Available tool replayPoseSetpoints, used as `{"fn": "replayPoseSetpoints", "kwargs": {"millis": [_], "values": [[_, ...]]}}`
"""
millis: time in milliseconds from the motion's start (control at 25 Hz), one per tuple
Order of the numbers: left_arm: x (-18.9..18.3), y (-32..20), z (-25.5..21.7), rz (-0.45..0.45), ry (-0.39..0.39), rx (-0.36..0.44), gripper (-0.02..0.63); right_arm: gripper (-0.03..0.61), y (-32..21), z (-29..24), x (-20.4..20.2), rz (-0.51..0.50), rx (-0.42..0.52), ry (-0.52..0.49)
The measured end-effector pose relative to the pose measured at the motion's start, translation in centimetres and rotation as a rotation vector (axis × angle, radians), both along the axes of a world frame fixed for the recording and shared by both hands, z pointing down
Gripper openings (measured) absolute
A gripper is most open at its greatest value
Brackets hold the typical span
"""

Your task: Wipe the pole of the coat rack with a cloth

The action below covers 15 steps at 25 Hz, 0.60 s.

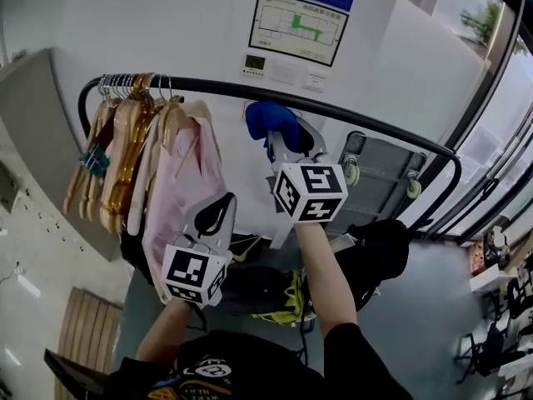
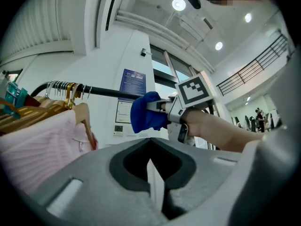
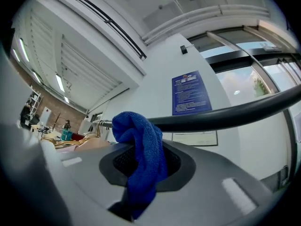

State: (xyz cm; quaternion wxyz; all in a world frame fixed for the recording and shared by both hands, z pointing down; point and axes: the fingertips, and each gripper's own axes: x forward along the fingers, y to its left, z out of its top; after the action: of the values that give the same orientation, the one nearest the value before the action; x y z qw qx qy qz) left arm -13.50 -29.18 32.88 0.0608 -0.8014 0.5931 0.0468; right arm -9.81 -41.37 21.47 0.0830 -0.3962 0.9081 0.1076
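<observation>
The black pole (image 1: 366,117) of the coat rack runs across the head view, curving down at both ends. My right gripper (image 1: 279,144) is shut on a blue cloth (image 1: 270,120), and the cloth presses against the pole just right of the hangers. In the right gripper view the blue cloth (image 3: 141,160) hangs from between the jaws and bunches against the pole (image 3: 225,114). My left gripper (image 1: 218,212) is lower and to the left, in front of the pink garment, shut with nothing in it. From the left gripper view the cloth (image 2: 146,113) and pole (image 2: 106,92) show ahead.
Wooden hangers (image 1: 125,152) and a pink garment (image 1: 185,186) crowd the pole's left end. A white wall with posters (image 1: 298,27) stands behind. A grey cart (image 1: 379,177) sits behind the rack at right, and dark bags with a yellow item (image 1: 287,302) lie on the floor below.
</observation>
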Motion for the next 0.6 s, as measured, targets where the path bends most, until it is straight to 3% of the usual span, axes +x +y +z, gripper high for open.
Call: {"fn": "replayPoseSetpoints", "kwargs": {"millis": [160, 280, 440, 600], "values": [[-1.5, 0.5, -0.2, -0.037, -0.001, 0.003, 0.002, 0.077, 1.0, -0.4, -4.1, -0.074, -0.002, -0.014], [-1.9, 0.0, -0.1, -0.034, 0.006, -0.006, 0.002, 0.078, 1.2, -0.8, -3.5, -0.079, 0.008, -0.028], [-0.4, -1.1, -0.8, 0.021, 0.020, 0.007, 0.002, 0.078, 0.7, -1.2, 1.4, -0.027, 0.003, -0.062], [4.6, -2.6, -1.5, 0.133, 0.010, 0.025, 0.002, 0.080, -0.3, -1.5, 9.0, 0.092, 0.008, -0.069]]}}
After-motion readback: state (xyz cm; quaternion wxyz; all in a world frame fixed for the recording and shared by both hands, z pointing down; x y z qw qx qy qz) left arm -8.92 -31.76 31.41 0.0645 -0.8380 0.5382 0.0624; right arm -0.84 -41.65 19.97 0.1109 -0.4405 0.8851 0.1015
